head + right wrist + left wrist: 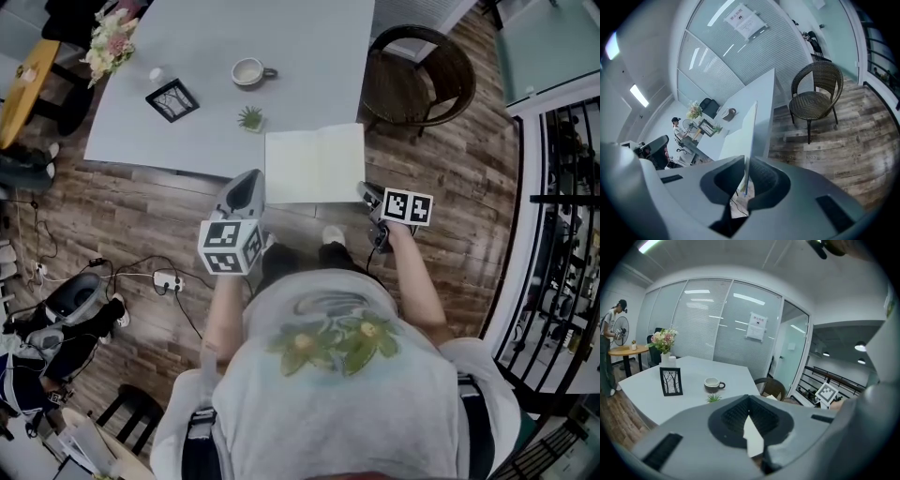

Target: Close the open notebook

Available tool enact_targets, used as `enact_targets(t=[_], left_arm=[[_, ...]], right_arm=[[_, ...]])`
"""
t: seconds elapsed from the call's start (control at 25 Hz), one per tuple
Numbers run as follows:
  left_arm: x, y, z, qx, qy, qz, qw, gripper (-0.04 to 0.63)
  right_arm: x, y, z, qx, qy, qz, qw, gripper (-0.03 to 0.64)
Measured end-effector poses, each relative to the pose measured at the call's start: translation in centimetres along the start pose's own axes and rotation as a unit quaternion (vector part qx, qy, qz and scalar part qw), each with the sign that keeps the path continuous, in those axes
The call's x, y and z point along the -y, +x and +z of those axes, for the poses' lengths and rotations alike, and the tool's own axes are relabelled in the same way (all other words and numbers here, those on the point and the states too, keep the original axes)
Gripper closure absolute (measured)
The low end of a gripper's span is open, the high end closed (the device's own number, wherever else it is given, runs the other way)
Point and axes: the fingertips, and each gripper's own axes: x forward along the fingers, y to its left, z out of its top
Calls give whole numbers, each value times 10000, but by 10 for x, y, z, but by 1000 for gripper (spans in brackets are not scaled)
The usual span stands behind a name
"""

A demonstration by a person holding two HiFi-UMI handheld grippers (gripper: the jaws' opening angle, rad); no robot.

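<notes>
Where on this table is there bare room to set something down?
The widest bare patch is the far right of the table, beyond the notebook and right of the cup. A smaller patch lies at the near left corner, nearer than the picture frame. It is crowded between frame, cup and small plant.

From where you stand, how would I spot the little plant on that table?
Find the pale table. At its edge nearest me lies the open notebook, and just past the notebook's left corner stands the small plant. It is a tiny green tuft; its neighbours are a mug and a black picture frame.
</notes>
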Motion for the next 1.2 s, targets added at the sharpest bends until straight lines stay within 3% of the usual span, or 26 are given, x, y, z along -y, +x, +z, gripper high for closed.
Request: enact_targets(t=[0.6, 1.2], left_arm=[[-14, -8, 2, 107, -226, 124, 9996, 591], [-14, -7, -5, 32, -95, 209, 9997, 591]], right_arm=[[-24, -1, 3, 21, -193, 124, 9997, 574], [-50, 4, 2, -42, -234, 412, 9989, 575]])
